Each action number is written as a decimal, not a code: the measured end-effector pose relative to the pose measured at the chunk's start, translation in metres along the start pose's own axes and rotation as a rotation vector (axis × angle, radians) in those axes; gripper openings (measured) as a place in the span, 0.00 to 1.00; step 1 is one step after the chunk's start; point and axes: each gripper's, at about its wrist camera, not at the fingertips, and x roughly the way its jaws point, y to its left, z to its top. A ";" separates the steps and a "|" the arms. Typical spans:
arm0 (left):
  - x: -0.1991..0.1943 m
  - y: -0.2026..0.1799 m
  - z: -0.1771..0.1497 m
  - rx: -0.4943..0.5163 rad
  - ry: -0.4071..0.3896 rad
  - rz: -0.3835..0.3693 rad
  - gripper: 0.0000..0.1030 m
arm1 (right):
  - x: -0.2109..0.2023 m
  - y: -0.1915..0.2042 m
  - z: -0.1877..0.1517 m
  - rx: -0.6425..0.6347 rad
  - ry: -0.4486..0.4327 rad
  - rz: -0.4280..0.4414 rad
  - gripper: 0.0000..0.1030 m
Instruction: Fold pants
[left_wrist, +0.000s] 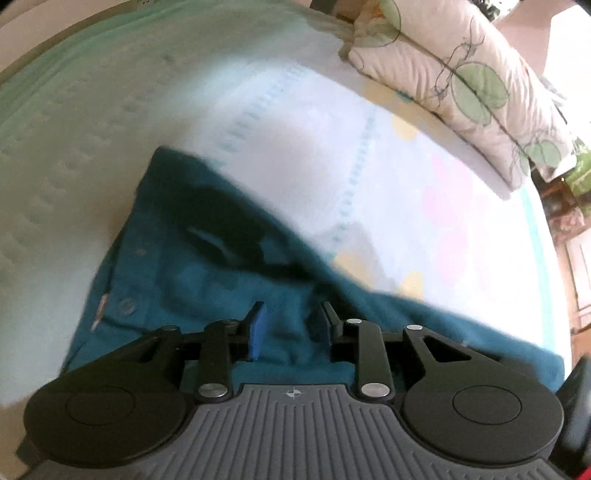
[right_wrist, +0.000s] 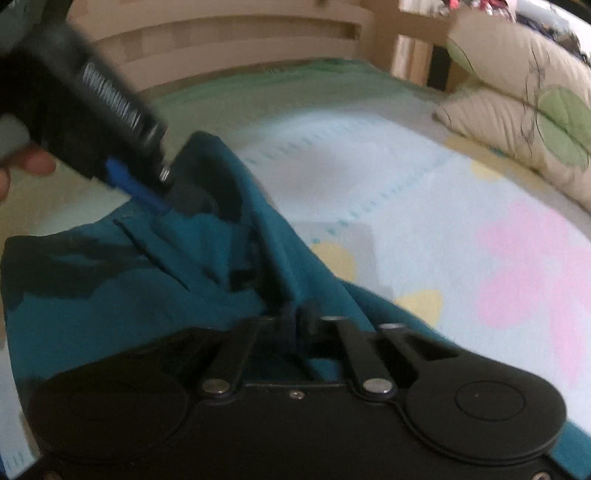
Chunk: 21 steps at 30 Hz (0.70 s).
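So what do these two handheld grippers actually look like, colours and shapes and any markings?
The left gripper has black linkage arms with silver rivets, two round black discs, blue finger pads and a ribbed grey plate bearing a small crosshair mark. The right gripper has the same black arms, rivets and discs, but its base is smooth black.

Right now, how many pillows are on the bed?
1 for sure: the leaf-print pillow lies along the bed's far right edge. The right wrist view hints at another stacked there; unclear.

Home bedroom: bed with flowered sheet (right_wrist: 480, 206), leaf-print pillows (left_wrist: 461, 85), wooden headboard (right_wrist: 229, 40).
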 end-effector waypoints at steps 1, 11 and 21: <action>0.002 -0.004 0.003 -0.006 -0.006 -0.011 0.28 | -0.001 0.000 -0.001 0.012 -0.005 0.008 0.08; 0.028 -0.021 0.015 -0.109 0.007 -0.040 0.31 | -0.009 -0.002 -0.005 0.032 -0.036 0.030 0.08; 0.037 -0.021 0.010 -0.109 0.024 0.028 0.31 | -0.011 0.001 -0.006 0.020 -0.041 0.044 0.08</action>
